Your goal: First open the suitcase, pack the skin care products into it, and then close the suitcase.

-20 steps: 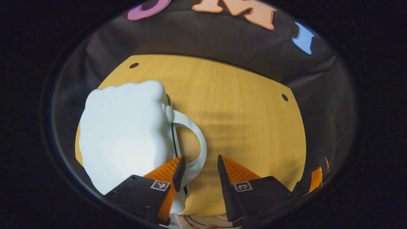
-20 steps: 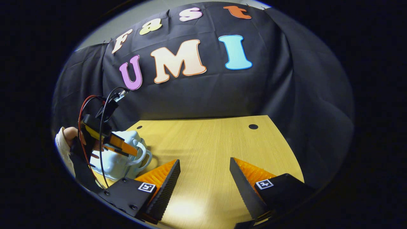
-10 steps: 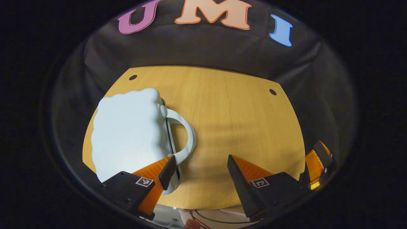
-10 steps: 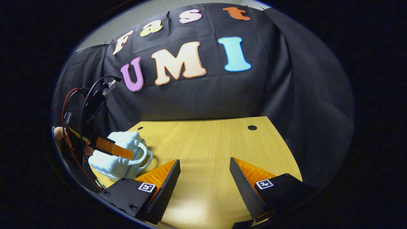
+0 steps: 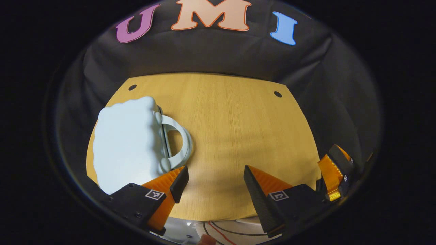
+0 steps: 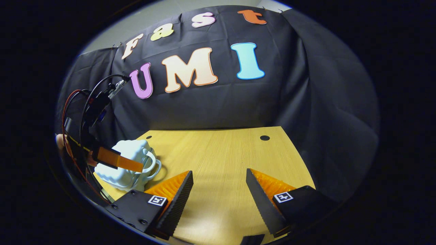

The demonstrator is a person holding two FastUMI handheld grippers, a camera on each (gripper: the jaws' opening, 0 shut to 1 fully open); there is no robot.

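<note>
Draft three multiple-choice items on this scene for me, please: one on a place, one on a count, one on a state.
1. Where on the table does the suitcase lie, in the left gripper view?
A. left side
B. right side
C. far middle

2. How many round holes show near the table's far edge?
A. none
B. two
C. five

3. What is the state of the left claw?
A. shut on the handle
B. open, holding nothing
C. shut on a bottle

Answers:
1 A: the pale blue case sits left, its handle pointing to the middle.
2 B: one hole at each far corner.
3 B: its fingers stand wide apart over bare wood.
</note>
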